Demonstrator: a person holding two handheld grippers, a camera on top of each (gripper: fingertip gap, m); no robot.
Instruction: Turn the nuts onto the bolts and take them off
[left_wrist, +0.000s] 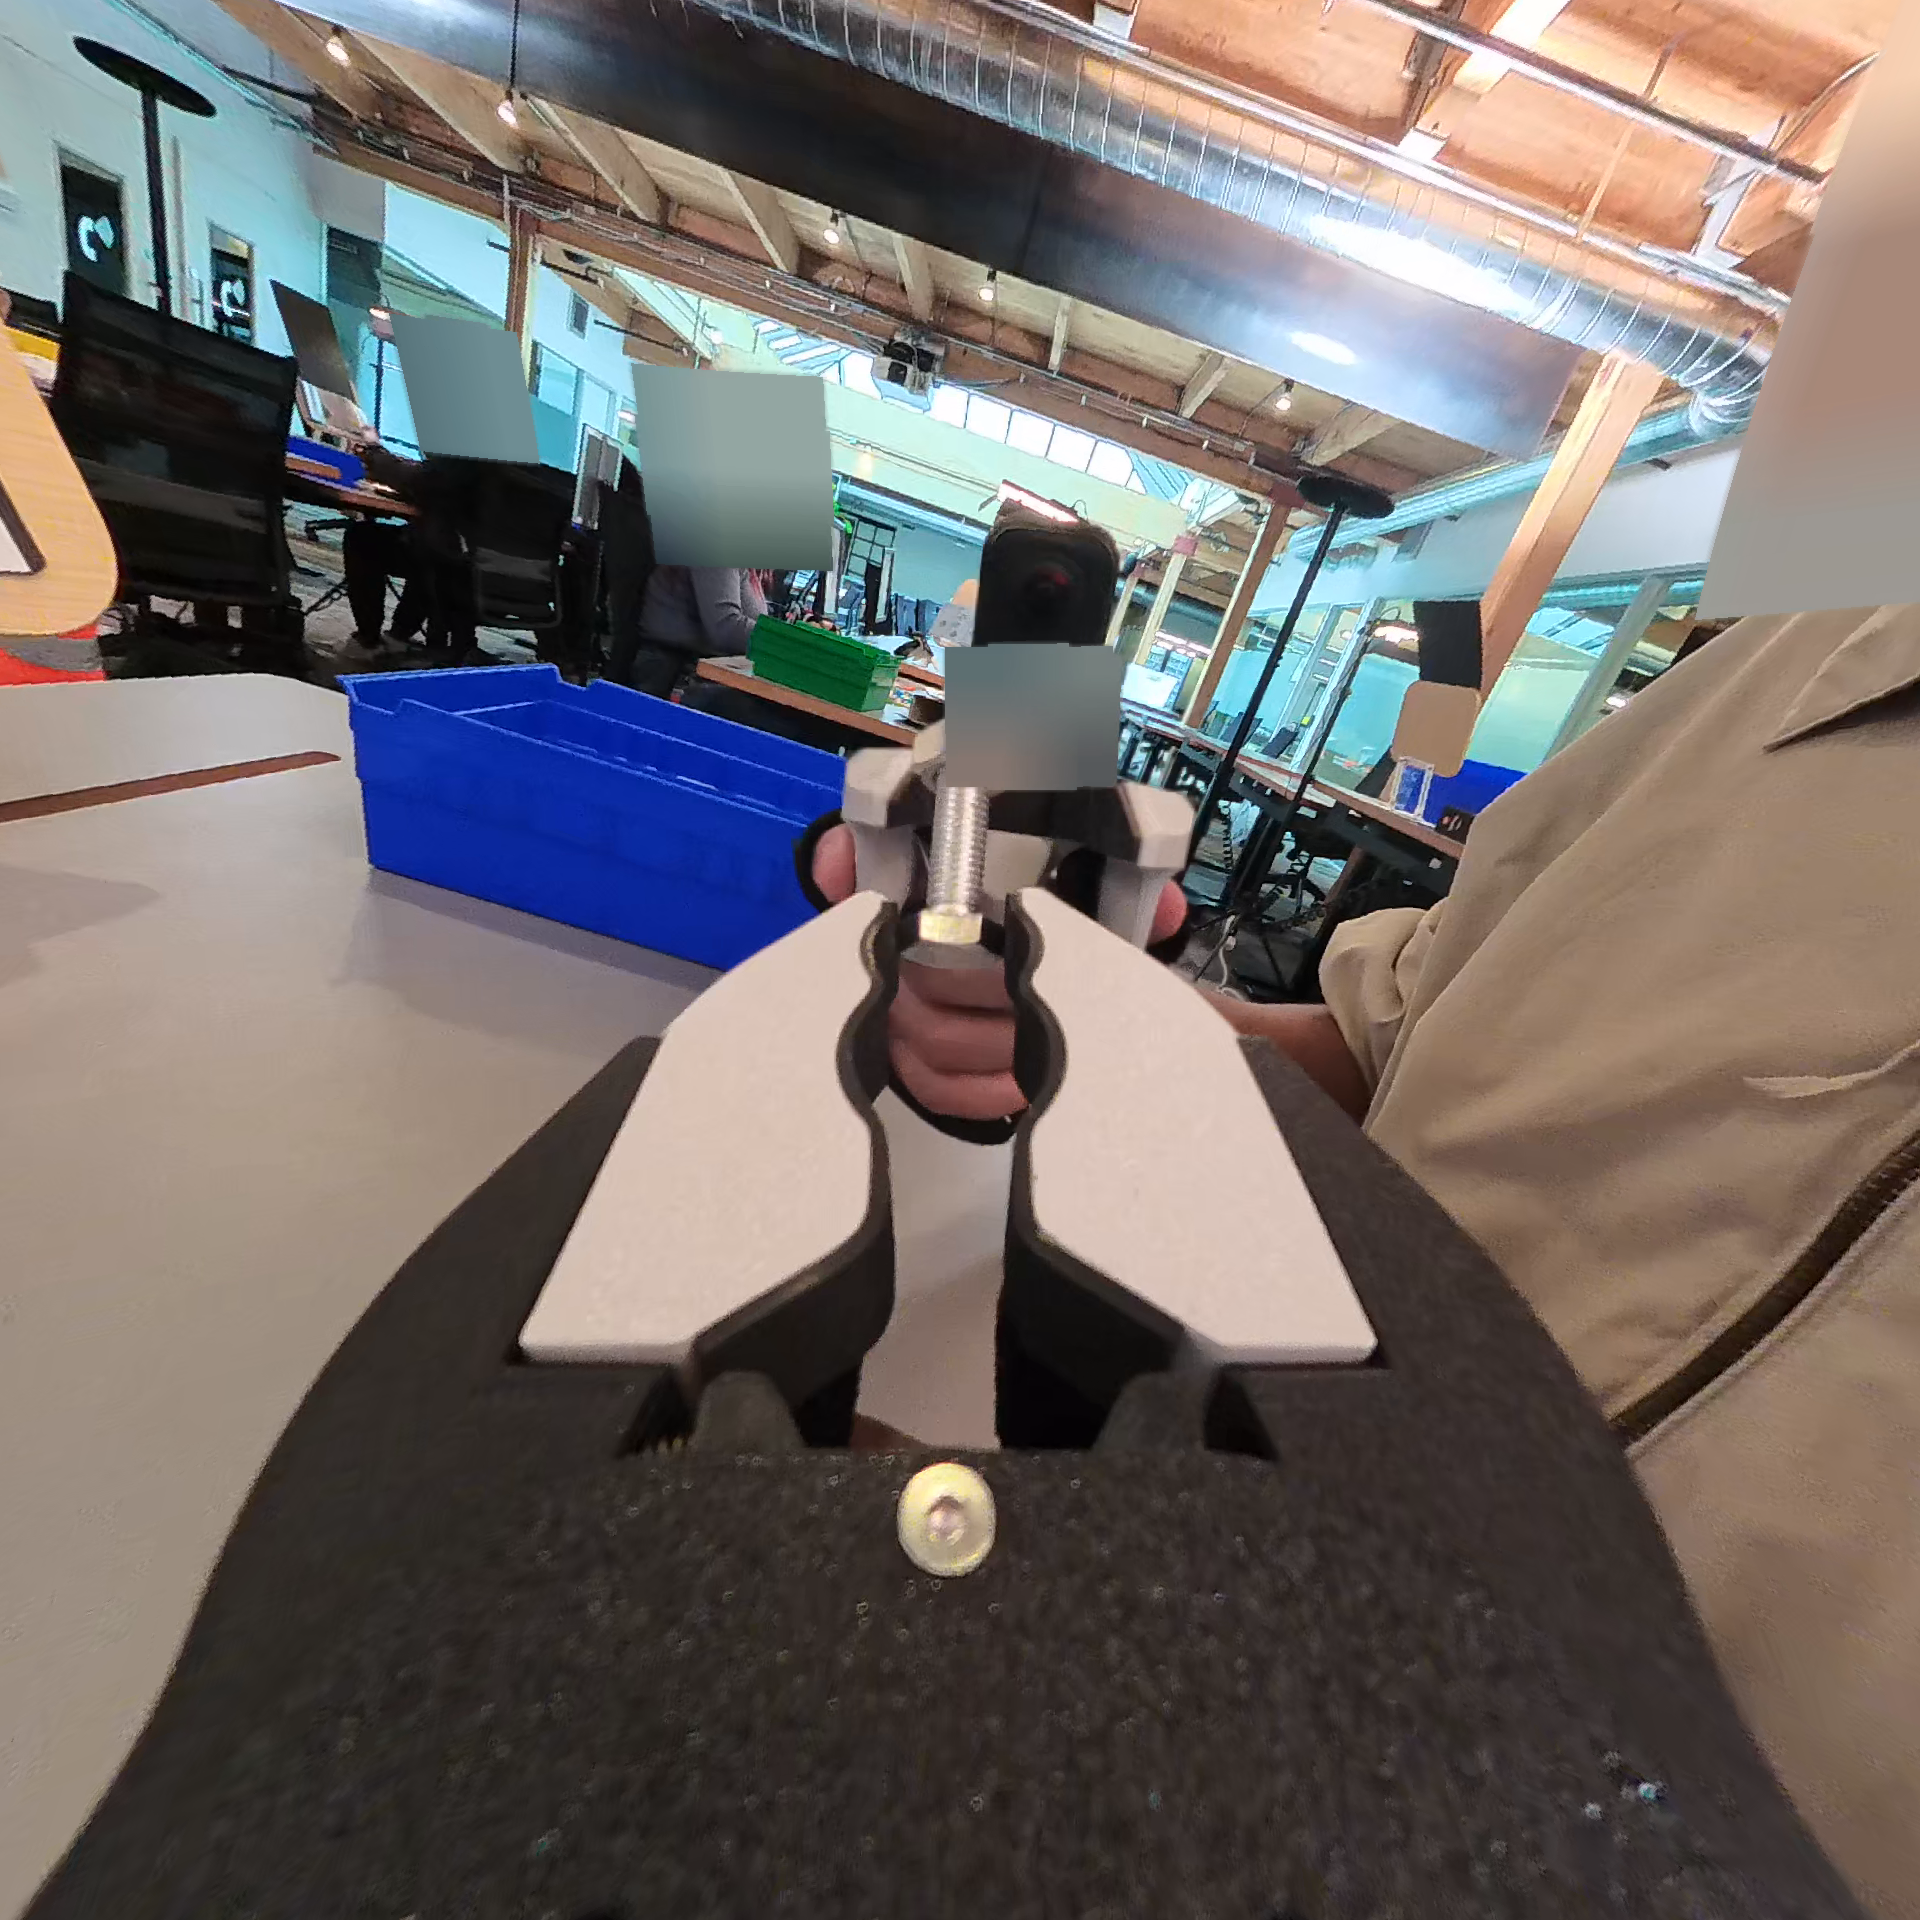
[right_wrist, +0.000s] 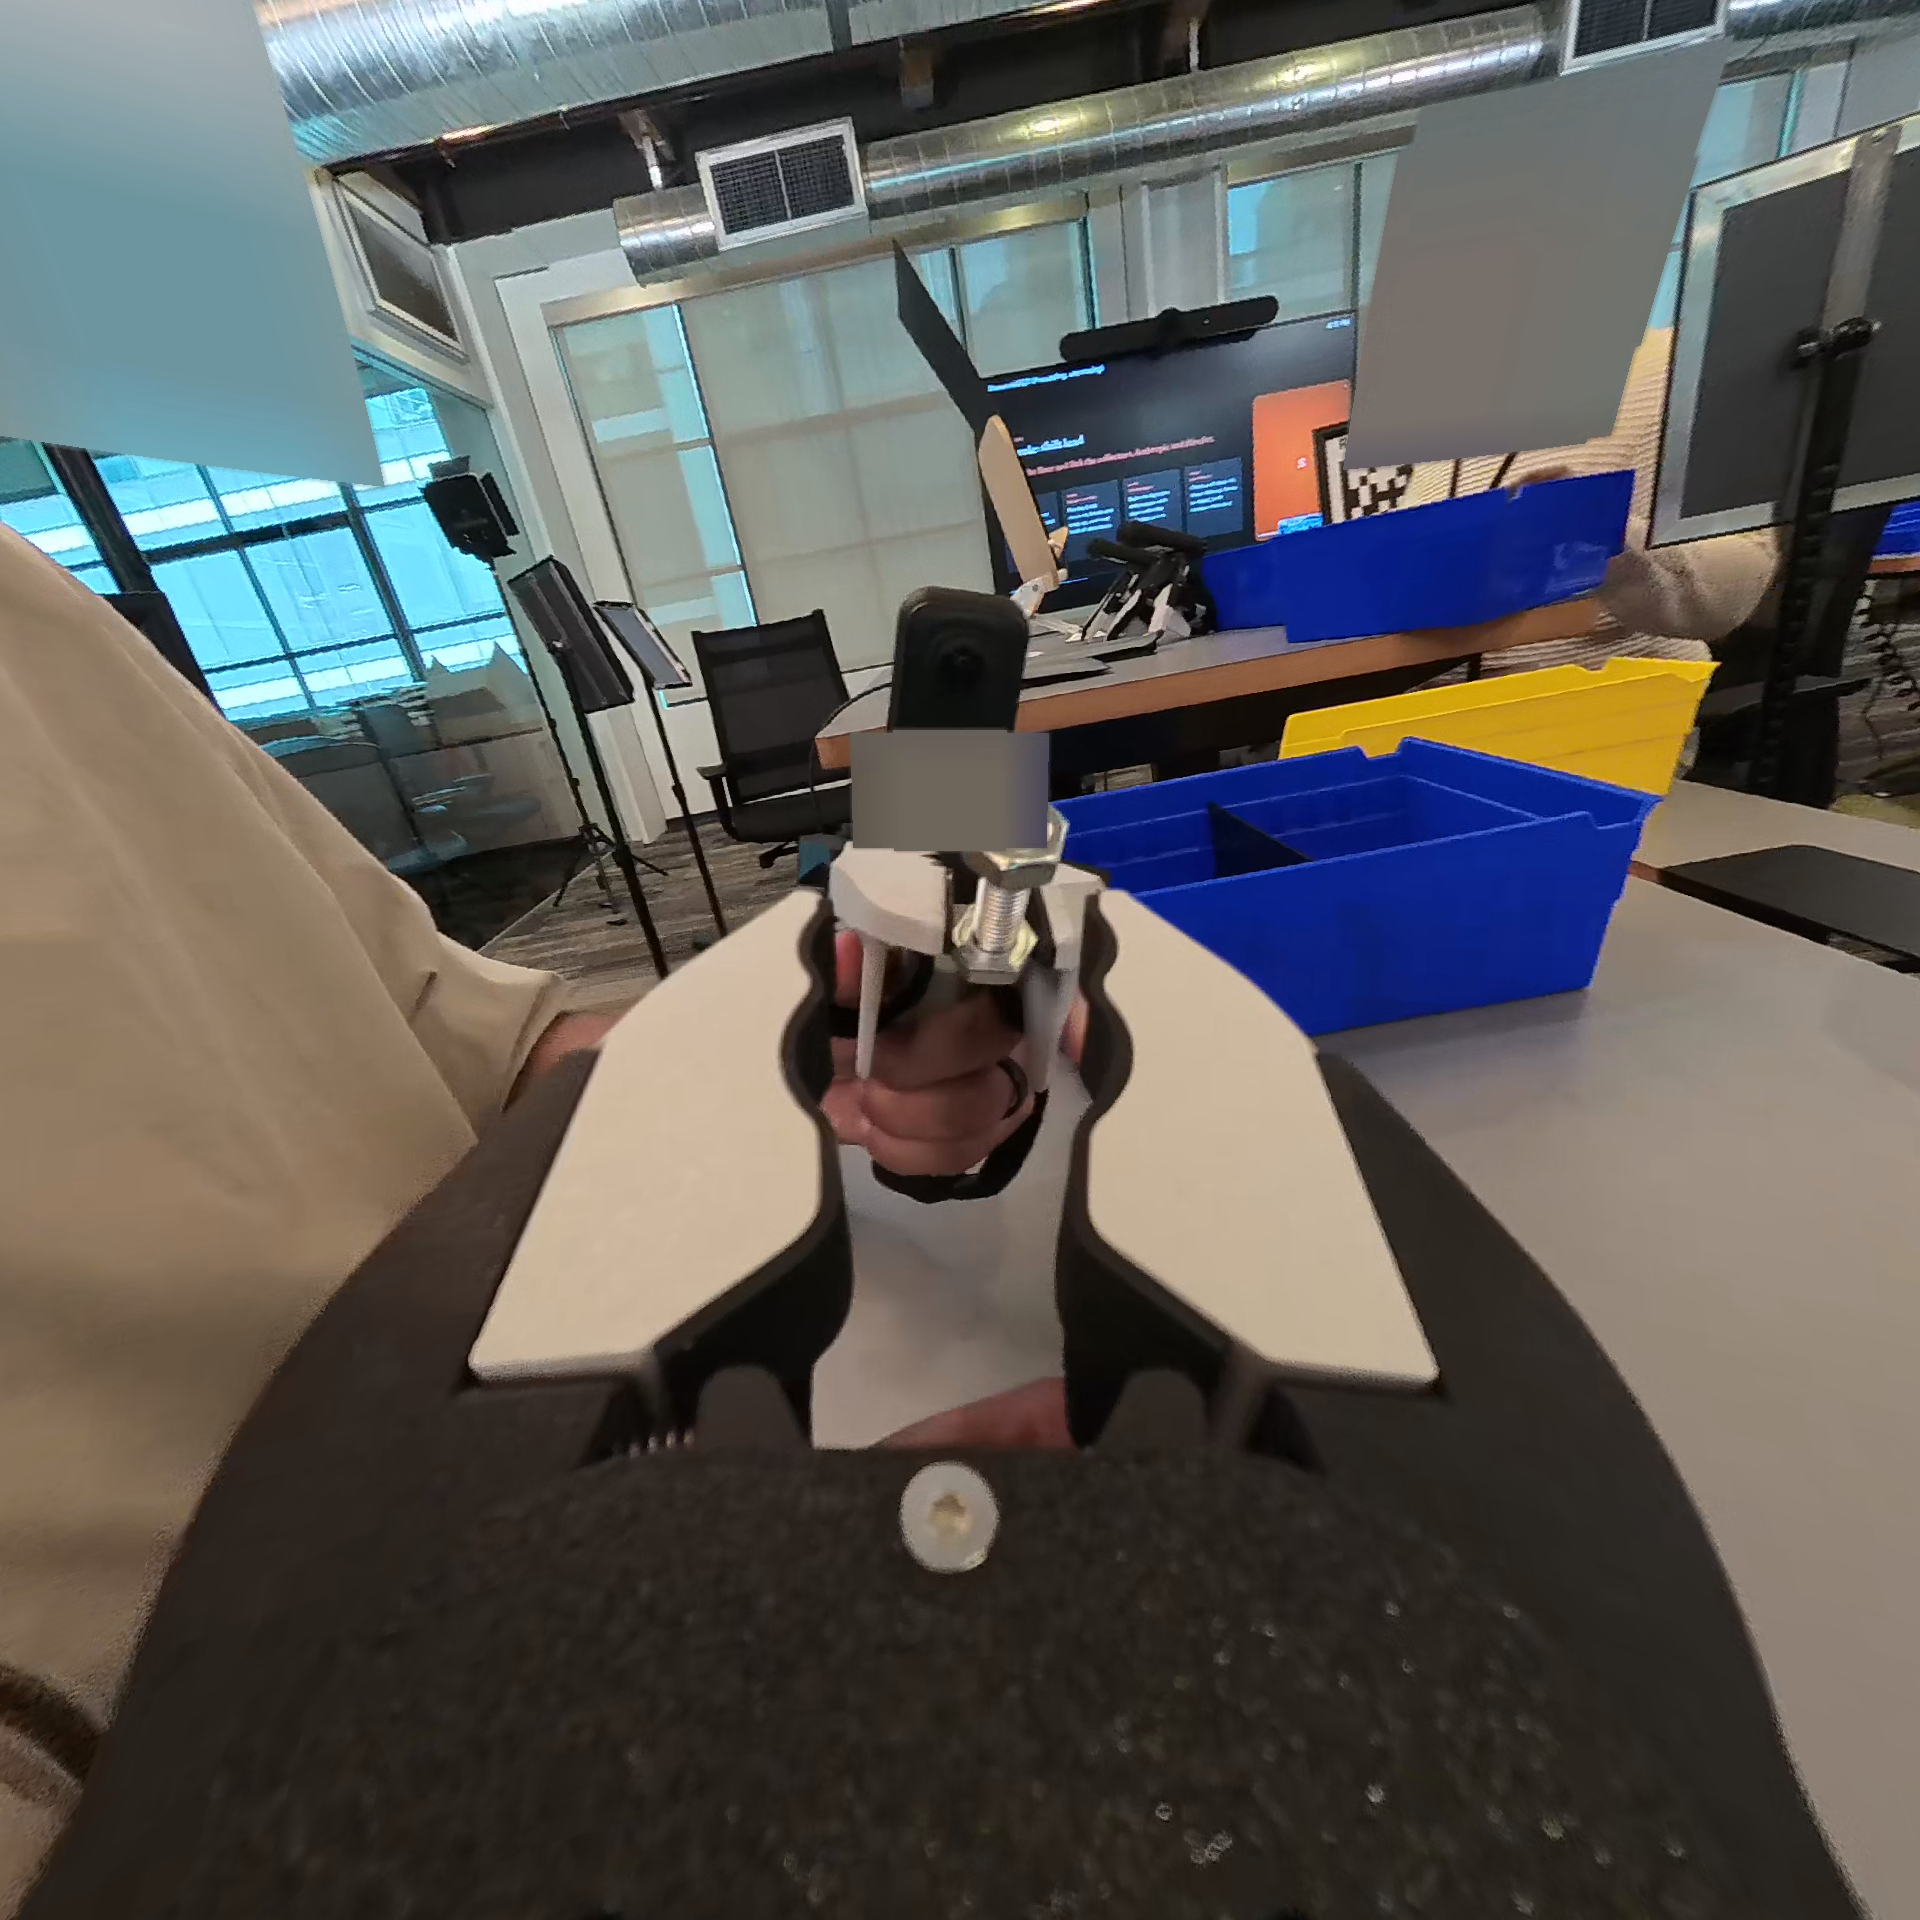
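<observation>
The left gripper (left_wrist: 953, 940) had its fingertips closed on the hex head of a threaded bolt (left_wrist: 954, 852), whose shank pointed away from the tips toward the right gripper (left_wrist: 1013, 831) facing it.

In the right wrist view, the right gripper (right_wrist: 961, 940) had its fingers well apart, with a gap on each side of the bolt (right_wrist: 1000, 914). The bolt stood between those tips, tilted, with a hex nut (right_wrist: 994, 948) on its thread at the near end. The head end sat in the left gripper (right_wrist: 966, 925), held beyond the tips.

A blue bin (right_wrist: 1351, 894) with a black divider stood to the right of the right gripper on the grey table (right_wrist: 1558, 1143). A person's beige sleeve (right_wrist: 208, 935) lay to the left.
</observation>
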